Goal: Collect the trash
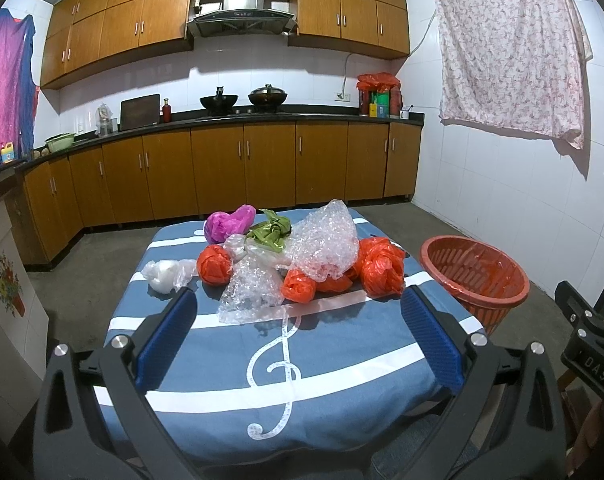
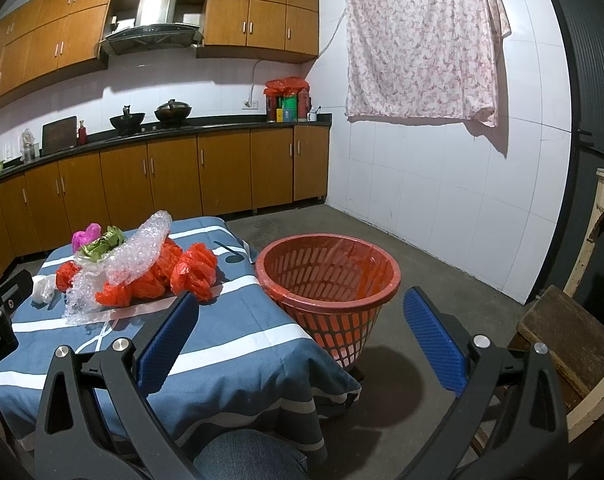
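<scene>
A heap of trash lies on the blue cloth-covered table: bubble wrap, several crumpled orange bags, a pink bag, a green wad and a white bag. The heap also shows in the right wrist view, with bubble wrap and orange bags. An orange basket with a liner stands on the floor right of the table; it shows in the left wrist view too. My left gripper is open and empty above the table's near part. My right gripper is open and empty near the basket.
Wooden kitchen cabinets and a counter with woks line the far wall. A wooden stool stands at the right. A flowered cloth hangs on the white tiled wall. Grey floor surrounds the basket.
</scene>
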`<state>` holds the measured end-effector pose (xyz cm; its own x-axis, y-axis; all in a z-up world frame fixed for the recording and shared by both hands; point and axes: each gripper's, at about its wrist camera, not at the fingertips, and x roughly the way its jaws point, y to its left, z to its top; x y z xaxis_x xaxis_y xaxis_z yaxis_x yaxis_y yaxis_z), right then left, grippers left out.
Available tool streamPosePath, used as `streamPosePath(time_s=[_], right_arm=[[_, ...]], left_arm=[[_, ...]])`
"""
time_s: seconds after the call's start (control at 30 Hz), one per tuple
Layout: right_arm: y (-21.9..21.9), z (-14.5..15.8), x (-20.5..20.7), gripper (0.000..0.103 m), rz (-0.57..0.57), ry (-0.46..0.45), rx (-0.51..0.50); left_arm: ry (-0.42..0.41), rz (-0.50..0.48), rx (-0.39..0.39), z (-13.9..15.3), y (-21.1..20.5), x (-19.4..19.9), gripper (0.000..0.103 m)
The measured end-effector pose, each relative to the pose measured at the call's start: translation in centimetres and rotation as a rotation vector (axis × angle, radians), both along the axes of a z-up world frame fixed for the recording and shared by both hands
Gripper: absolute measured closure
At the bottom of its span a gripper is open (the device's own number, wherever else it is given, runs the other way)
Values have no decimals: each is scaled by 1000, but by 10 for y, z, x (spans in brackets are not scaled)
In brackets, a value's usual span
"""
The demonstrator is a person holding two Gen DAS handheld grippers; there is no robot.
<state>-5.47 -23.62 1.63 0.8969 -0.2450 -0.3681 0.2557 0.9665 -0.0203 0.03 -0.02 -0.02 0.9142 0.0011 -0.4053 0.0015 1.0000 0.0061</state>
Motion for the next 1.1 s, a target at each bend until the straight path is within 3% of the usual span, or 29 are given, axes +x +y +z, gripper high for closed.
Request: streamPosePath(time_s=[1.1], right_arm=[[-1, -2, 2, 2, -1, 6, 3]], left_arm=[[5, 0, -3, 0, 0, 0, 4]])
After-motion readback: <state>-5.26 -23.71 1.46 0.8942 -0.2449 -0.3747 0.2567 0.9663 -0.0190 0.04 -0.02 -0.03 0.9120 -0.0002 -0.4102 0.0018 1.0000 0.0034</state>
